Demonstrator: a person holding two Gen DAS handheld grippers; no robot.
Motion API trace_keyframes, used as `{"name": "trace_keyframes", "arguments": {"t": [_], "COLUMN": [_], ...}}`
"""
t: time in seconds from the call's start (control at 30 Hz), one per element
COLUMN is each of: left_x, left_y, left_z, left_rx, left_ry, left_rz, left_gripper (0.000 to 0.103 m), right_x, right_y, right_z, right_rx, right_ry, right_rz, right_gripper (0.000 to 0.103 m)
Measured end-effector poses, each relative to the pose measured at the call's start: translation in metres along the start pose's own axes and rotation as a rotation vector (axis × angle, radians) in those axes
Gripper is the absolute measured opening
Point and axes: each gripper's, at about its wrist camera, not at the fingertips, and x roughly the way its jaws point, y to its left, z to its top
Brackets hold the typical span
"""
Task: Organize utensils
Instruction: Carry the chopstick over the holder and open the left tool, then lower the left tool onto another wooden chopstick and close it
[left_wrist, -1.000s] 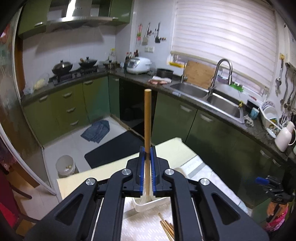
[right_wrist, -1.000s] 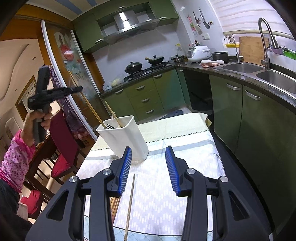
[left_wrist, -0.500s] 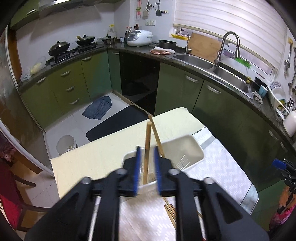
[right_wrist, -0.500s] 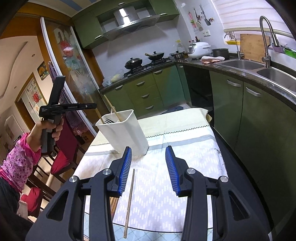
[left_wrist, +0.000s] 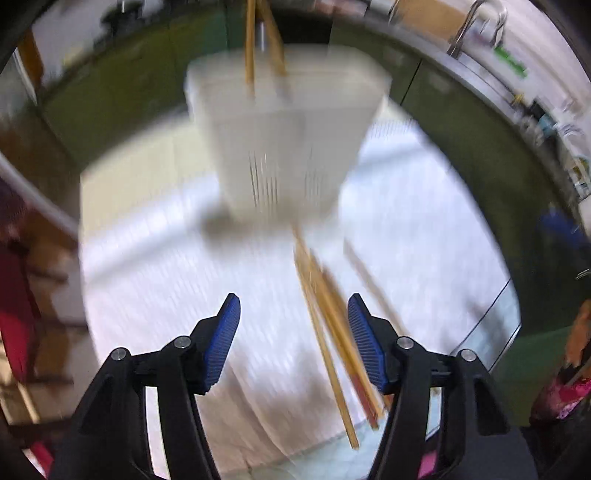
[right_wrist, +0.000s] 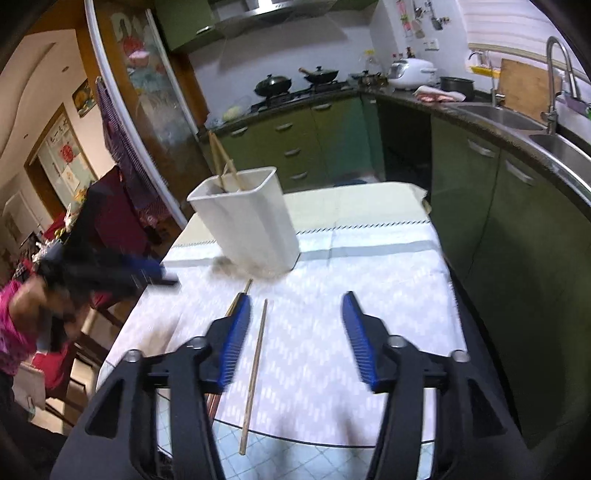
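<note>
A white utensil holder (right_wrist: 247, 218) stands on the cloth-covered table (right_wrist: 373, 288) with chopsticks (right_wrist: 221, 162) leaning in it. One loose chopstick (right_wrist: 255, 365) lies in front of it, and more show behind my right gripper's left finger. My right gripper (right_wrist: 295, 306) hovers over the cloth, jaws opening, nothing between them. In the blurred left wrist view the holder (left_wrist: 284, 122) is ahead and several loose chopsticks (left_wrist: 332, 325) lie on the cloth. My left gripper (left_wrist: 293, 310) points down at them, jaws opening, pads touching nothing. From the right wrist it shows as a dark blur (right_wrist: 147, 271) left of the holder.
Green cabinets (right_wrist: 491, 206) and a counter with a sink (right_wrist: 509, 118) run along the right of the table. A red chair (right_wrist: 51, 365) and the person's pink sleeve (right_wrist: 11, 332) are at the left. The table's near edge (right_wrist: 332, 443) lies just below my right gripper.
My left gripper let go of the chopstick, which now stands in the holder, then dropped and tipped down toward the loose chopsticks with its jaws opened. My right gripper's jaws widened.
</note>
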Motion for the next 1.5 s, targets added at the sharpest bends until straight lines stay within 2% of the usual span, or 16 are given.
{"name": "trace_keyframes", "arguments": {"t": [0.03,0.1,0.17,0.3,0.37,0.4,0.43,0.77,0.83,0.87,0.9,0.93,1.03,1.17,1.37,1.5], "left_x": [0.014,0.04,0.055,0.071,0.077,0.079,0.082,0.096,0.101,0.102,0.102,0.103,0.104,0.103,0.099,0.097], "left_y": [-0.002,-0.003,-0.003,-0.007,-0.004,-0.003,-0.002,-0.019,-0.021,-0.022,-0.022,-0.022,-0.021,-0.004,0.016,0.027], "left_z": [-0.007,-0.016,-0.015,-0.007,-0.004,-0.004,-0.005,0.001,0.006,0.008,0.009,0.01,0.009,0.004,-0.006,-0.007], "left_rx": [-0.007,-0.037,-0.068,-0.072,-0.088,-0.098,-0.107,-0.095,-0.088,-0.087,-0.092,-0.096,-0.092,-0.114,-0.102,-0.091], "left_ry": [0.035,0.107,0.143,0.153,0.166,0.172,0.181,0.201,0.202,0.205,0.214,0.227,0.241,0.272,0.293,0.282], "left_rz": [-0.004,-0.005,-0.021,0.018,0.034,0.036,0.033,0.042,0.049,0.046,0.031,0.021,0.015,-0.006,0.014,0.021], "left_gripper": [0.058,0.058,0.058,0.057,0.051,0.043,0.041,0.04,0.03,0.023,0.011,0.008,0.008,0.008,0.008,0.008], "right_x": [0.006,0.014,0.025,0.032,0.032,0.032,0.032,0.047,0.055,0.06,0.065,0.074,0.094,0.13,0.188,0.209], "right_y": [0.003,0.007,0.008,0.006,0.004,0.002,0.001,0.005,0.014,0.018,0.02,0.025,0.037,0.049,0.059,0.066], "right_z": [-0.002,-0.005,-0.009,-0.015,-0.017,-0.018,-0.019,-0.018,-0.018,-0.017,-0.017,-0.015,-0.013,-0.011,-0.017,-0.023], "right_rx": [-0.017,-0.036,-0.042,-0.04,-0.037,-0.036,-0.036,-0.065,-0.091,-0.104,-0.113,-0.127,-0.16,-0.172,-0.167,-0.192], "right_ry": [0.017,0.043,0.078,0.096,0.097,0.097,0.097,0.14,0.162,0.177,0.191,0.218,0.282,0.405,0.574,0.611], "right_rz": [0.001,0.0,-0.01,-0.019,-0.018,-0.019,-0.02,-0.025,-0.031,-0.036,-0.039,-0.042,-0.053,-0.041,-0.043,-0.071], "right_gripper": [0.063,0.064,0.064,0.064,0.064,0.064,0.064,0.064,0.064,0.064,0.064,0.064,0.06,0.043,0.04,0.038]}}
